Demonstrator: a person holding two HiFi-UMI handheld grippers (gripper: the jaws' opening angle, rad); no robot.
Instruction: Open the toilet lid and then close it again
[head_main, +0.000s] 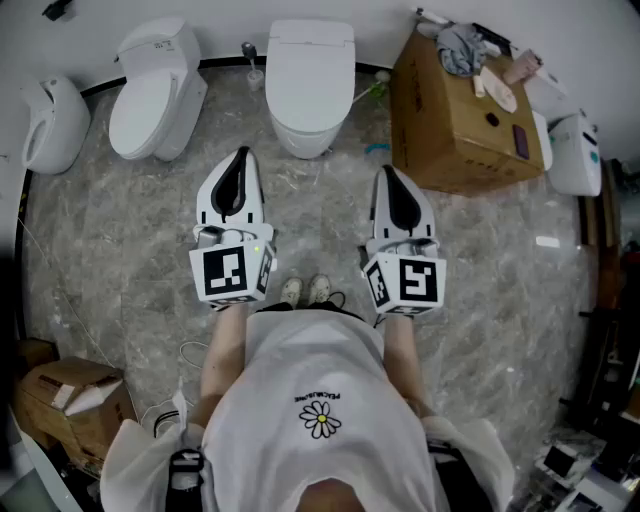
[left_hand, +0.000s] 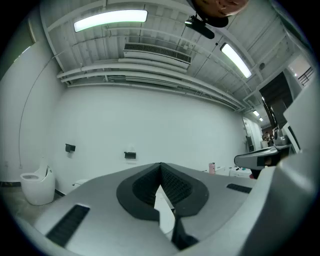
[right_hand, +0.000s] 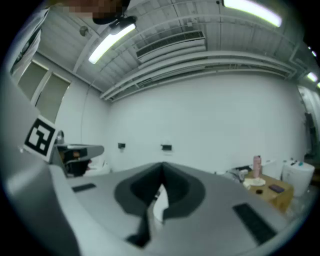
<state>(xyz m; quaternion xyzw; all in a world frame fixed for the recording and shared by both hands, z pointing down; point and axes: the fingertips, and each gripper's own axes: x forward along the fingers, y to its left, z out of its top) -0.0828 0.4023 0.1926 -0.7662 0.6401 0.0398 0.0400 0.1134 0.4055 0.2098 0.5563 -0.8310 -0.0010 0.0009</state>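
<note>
The left claw (head_main: 240, 156) and right claw (head_main: 387, 172) are hanging clenched and empty. The toilet lid (head_main: 311, 90) is lying closed at 12 o'clock, well apart. Risk: clenched tips sliding off its smooth rim, dropping the lid.

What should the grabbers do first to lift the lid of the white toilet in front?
Probably reach forward and bring the left gripper to the front edge of the toilet lid. The lid lies closed, and the left gripper and right gripper are both shut, empty and short of the toilet.
</note>
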